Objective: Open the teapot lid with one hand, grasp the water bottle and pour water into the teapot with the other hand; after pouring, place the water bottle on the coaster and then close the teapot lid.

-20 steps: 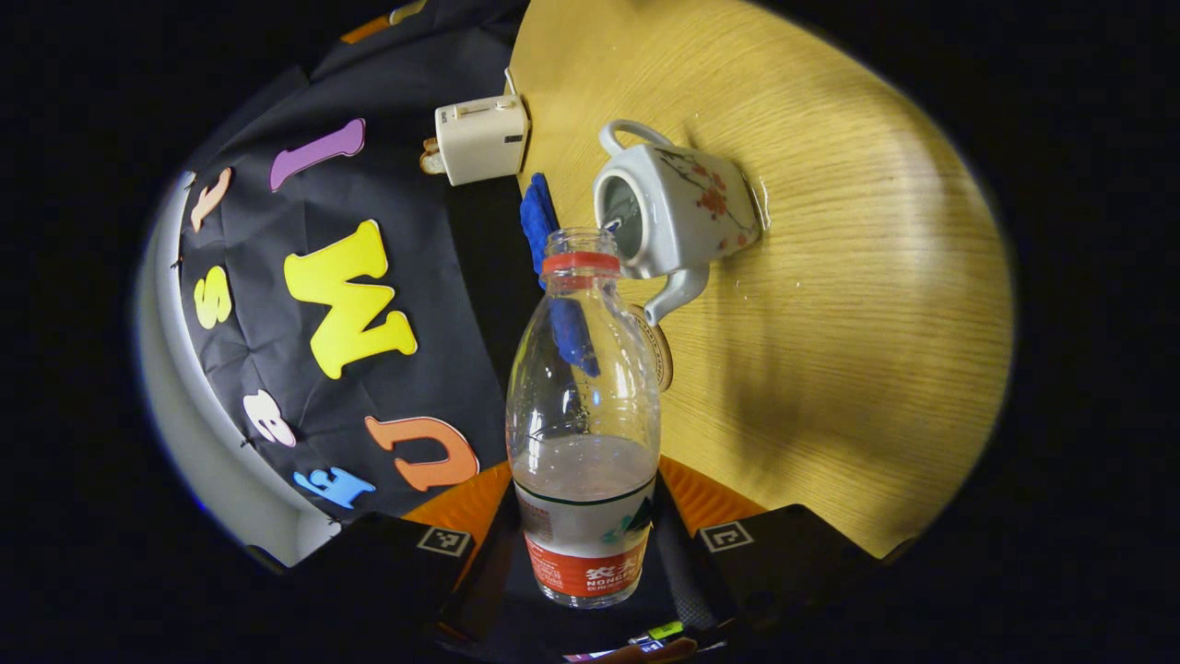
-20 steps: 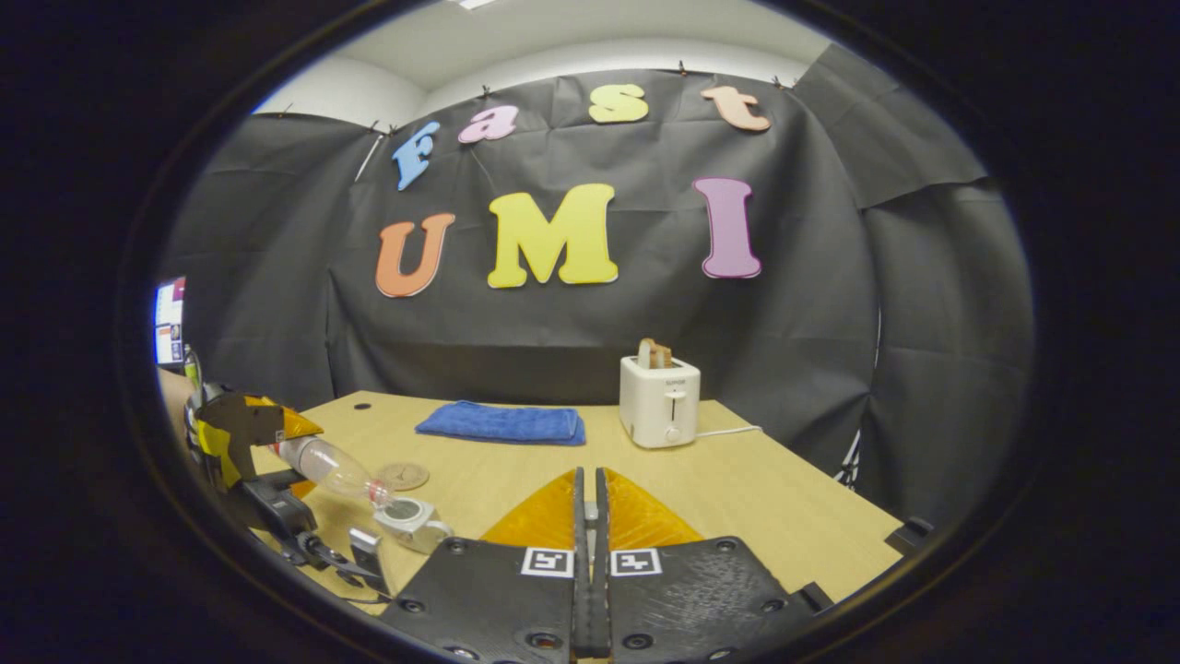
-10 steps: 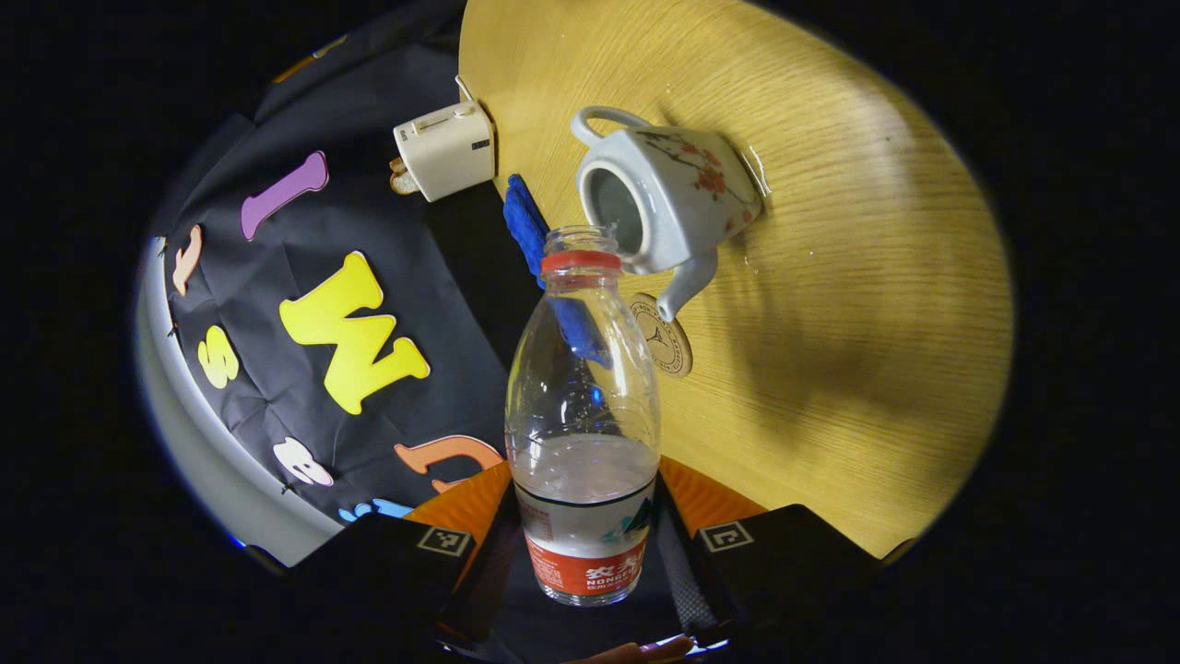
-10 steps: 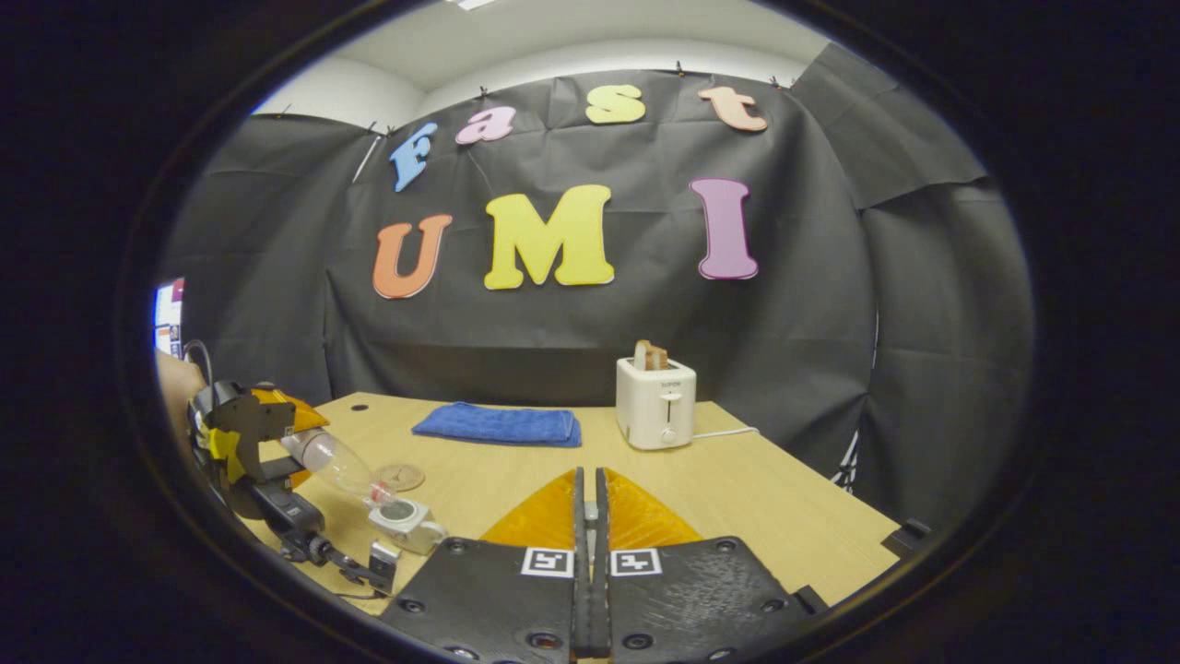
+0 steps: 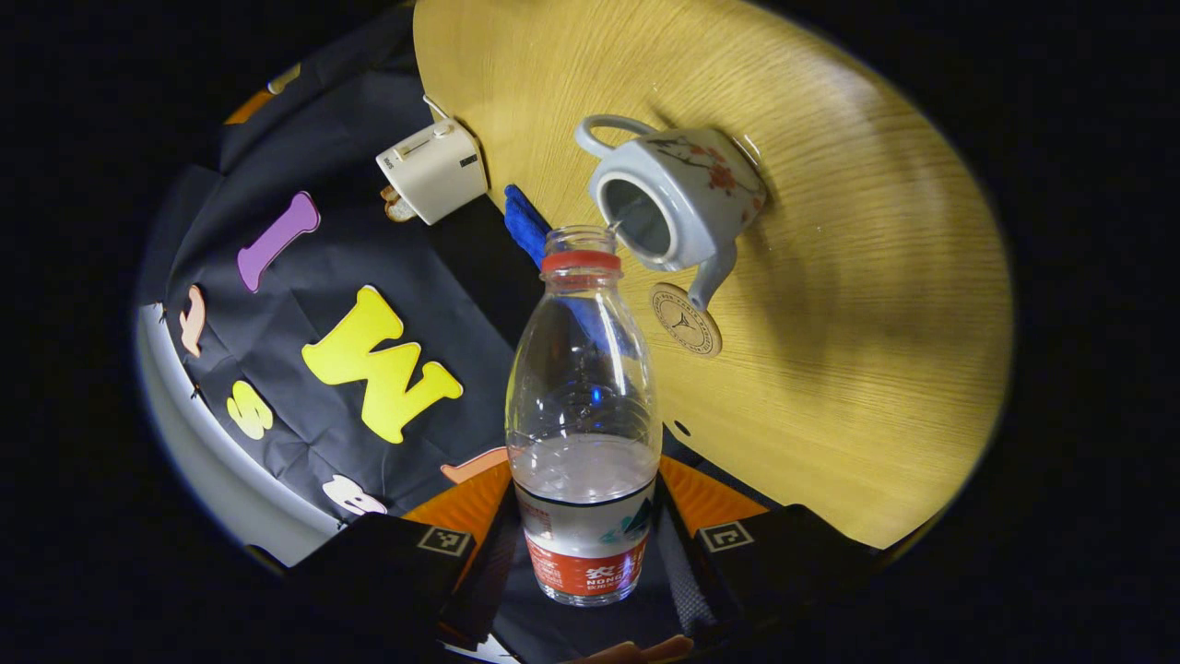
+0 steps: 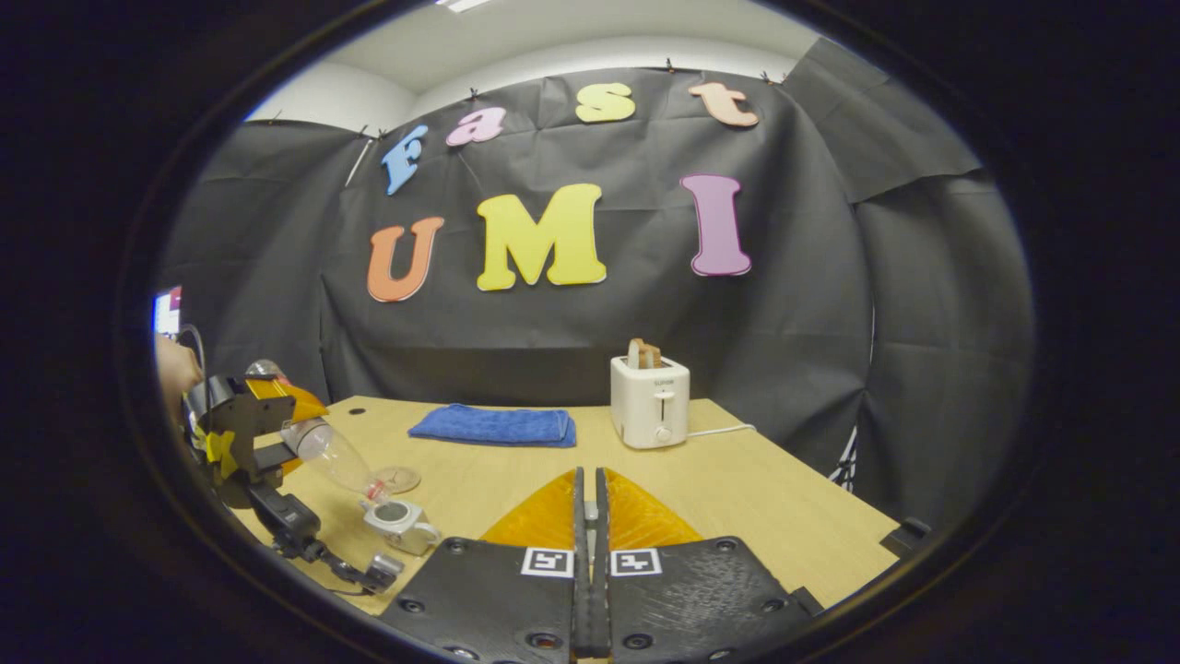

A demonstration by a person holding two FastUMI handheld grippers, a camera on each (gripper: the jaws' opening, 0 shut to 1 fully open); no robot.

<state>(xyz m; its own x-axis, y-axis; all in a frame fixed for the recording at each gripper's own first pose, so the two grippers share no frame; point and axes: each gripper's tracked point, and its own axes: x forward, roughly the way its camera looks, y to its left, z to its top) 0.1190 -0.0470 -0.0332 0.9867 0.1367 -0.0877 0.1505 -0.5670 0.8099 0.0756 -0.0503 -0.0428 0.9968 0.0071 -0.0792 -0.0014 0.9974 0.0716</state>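
My left gripper [image 5: 583, 516] is shut on a clear water bottle [image 5: 583, 369] with a red neck ring and no cap. The bottle is tipped, mouth over the opening of the white flowered teapot [image 5: 687, 198], and a thin trickle shows at its lip. The teapot stands without its lid on the wooden table, and a round coaster [image 5: 684, 319] lies beside its spout. In the right gripper view, the tilted bottle [image 6: 336, 456] slants down to the teapot [image 6: 398, 521] at far left, with the left gripper [image 6: 249, 433] behind it. My right gripper [image 6: 588, 516] is shut; nothing shows between its fingers.
A white toaster [image 6: 649, 413] holding toast and a folded blue cloth [image 6: 493, 426] sit at the back of the table [image 6: 756, 498]. The toaster's cord runs off to the right. A person's hand [image 6: 175, 364] is at the far left.
The left gripper has tipped the bottle more steeply, its base rising, and water trickles from the mouth again. The right gripper has barely moved.
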